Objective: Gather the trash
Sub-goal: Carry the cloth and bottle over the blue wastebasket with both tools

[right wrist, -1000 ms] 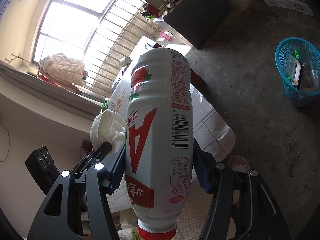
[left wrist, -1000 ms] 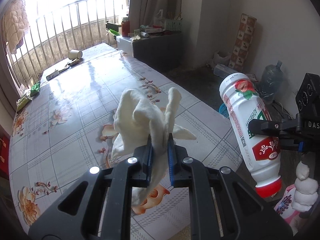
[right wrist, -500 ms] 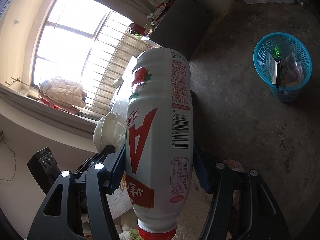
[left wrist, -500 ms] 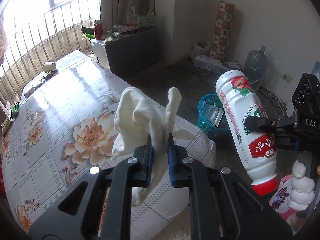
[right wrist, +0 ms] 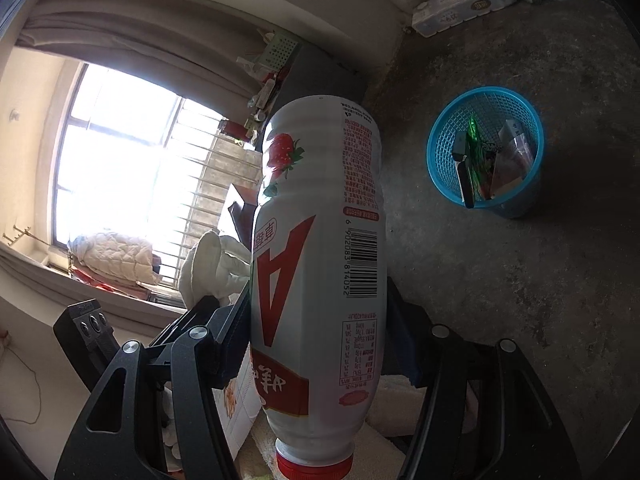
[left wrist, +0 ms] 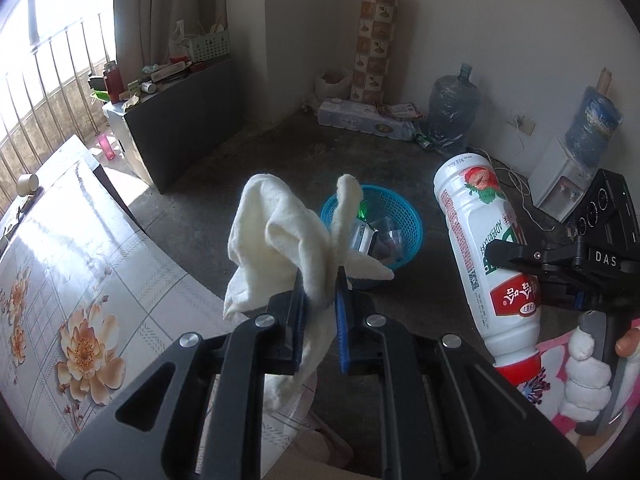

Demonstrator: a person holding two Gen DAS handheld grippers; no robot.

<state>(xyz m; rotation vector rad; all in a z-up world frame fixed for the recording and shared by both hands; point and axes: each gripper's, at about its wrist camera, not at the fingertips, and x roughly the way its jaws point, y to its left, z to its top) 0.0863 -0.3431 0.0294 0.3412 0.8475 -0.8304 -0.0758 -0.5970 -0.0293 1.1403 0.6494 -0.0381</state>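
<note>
White cloth (left wrist: 280, 240) clenched in the left claw (left wrist: 320, 292) and the upside-down bottle (right wrist: 320, 264) gripped by the right claw (right wrist: 320, 340) hang past the worktop (left wrist: 80, 280) edge, so next comes release over the blue basket (right wrist: 440, 148).

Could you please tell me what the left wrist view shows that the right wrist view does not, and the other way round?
Only the left wrist view shows the flowered table, the water jugs by the wall and the whole cloth pinched in the left gripper.

Only the right wrist view shows the bottle's barcode, the bright window and the quilted bedding on its sill.

Both show the white bottle held cap-down in the right gripper, the blue basket with trash in it on the floor, and the dark cabinet.
</note>
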